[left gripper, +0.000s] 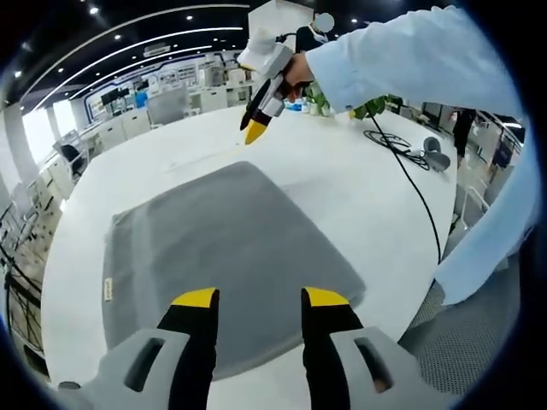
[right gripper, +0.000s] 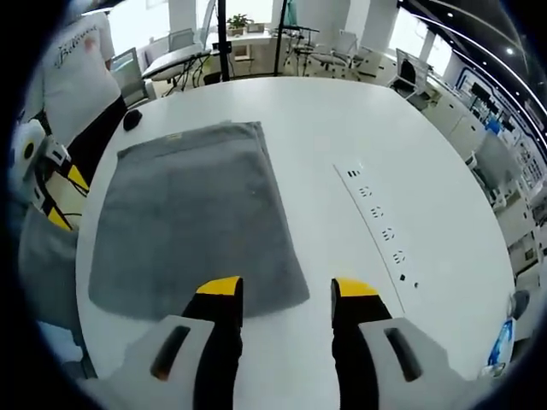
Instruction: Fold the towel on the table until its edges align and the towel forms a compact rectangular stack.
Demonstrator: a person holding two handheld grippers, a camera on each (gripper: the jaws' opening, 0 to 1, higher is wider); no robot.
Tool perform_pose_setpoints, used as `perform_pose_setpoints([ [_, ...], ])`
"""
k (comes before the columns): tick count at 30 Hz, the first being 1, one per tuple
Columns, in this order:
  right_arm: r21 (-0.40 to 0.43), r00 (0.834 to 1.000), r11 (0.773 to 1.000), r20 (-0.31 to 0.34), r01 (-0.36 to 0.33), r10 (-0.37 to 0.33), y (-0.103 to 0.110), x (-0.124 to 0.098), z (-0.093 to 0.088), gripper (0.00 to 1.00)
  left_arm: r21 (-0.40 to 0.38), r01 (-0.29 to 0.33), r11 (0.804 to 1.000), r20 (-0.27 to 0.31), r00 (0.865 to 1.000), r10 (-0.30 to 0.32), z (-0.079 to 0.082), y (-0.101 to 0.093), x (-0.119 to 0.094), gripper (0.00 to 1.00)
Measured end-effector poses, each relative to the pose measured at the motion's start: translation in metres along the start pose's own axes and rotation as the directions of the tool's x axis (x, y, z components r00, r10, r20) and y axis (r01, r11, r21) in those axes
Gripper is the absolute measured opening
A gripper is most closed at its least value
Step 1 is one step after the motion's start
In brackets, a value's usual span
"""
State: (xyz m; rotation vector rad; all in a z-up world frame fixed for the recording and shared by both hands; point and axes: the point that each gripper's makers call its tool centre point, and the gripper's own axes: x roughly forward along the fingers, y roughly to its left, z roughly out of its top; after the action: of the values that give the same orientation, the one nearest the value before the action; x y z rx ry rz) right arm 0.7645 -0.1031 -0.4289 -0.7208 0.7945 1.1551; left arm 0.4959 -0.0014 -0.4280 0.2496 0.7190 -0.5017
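A grey towel (left gripper: 231, 248) lies spread flat in a single layer on the white round table (left gripper: 342, 162), with a small tag at its left edge. My left gripper (left gripper: 260, 299) hovers open over the towel's near edge, nothing between its yellow tips. Across the table, a hand in a light blue sleeve holds my right gripper (left gripper: 255, 130) above the bare tabletop beyond the towel's far corner. In the right gripper view, the towel (right gripper: 188, 231) lies ahead and to the left. My right gripper (right gripper: 286, 290) is open over its near corner, and the left gripper (right gripper: 67, 198) shows at the left edge.
A black cable (left gripper: 410, 166) runs across the table's right side near potted plants (left gripper: 376, 107). A row of socket slots (right gripper: 380, 224) is set into the tabletop right of the towel. A small black object (right gripper: 131, 118) lies past the towel. A person in a white shirt (right gripper: 81, 60) stands at the table edge.
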Motion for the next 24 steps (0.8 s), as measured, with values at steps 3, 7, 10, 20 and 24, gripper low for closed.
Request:
perform_pose_setpoints([
  [3,-0.002,1.000,1.000,-0.001,-0.005,0.005,0.000,0.001,-0.001,0.40,0.001,0.003,1.000,0.000,1.000,-0.003,0.001,-0.005,0.004,0.39],
  [7,-0.012,1.000,1.000,-0.007,-0.013,0.013,0.001,0.006,-0.005,0.40,-0.003,0.017,1.000,-0.003,1.000,-0.017,0.001,-0.018,0.011,0.39],
  [10,-0.016,1.000,1.000,-0.015,-0.025,0.025,0.007,0.010,-0.009,0.39,0.005,0.040,0.999,-0.017,0.999,-0.040,-0.002,-0.032,0.020,0.39],
  [20,-0.024,0.995,0.997,-0.063,-0.073,0.071,0.008,0.038,-0.035,0.34,0.009,0.110,0.994,-0.059,0.992,-0.110,-0.012,-0.071,0.046,0.38],
  [24,-0.021,0.994,0.997,-0.071,-0.079,0.077,0.002,0.047,-0.040,0.32,0.017,0.137,0.990,-0.083,0.987,-0.136,-0.016,-0.085,0.057,0.38],
])
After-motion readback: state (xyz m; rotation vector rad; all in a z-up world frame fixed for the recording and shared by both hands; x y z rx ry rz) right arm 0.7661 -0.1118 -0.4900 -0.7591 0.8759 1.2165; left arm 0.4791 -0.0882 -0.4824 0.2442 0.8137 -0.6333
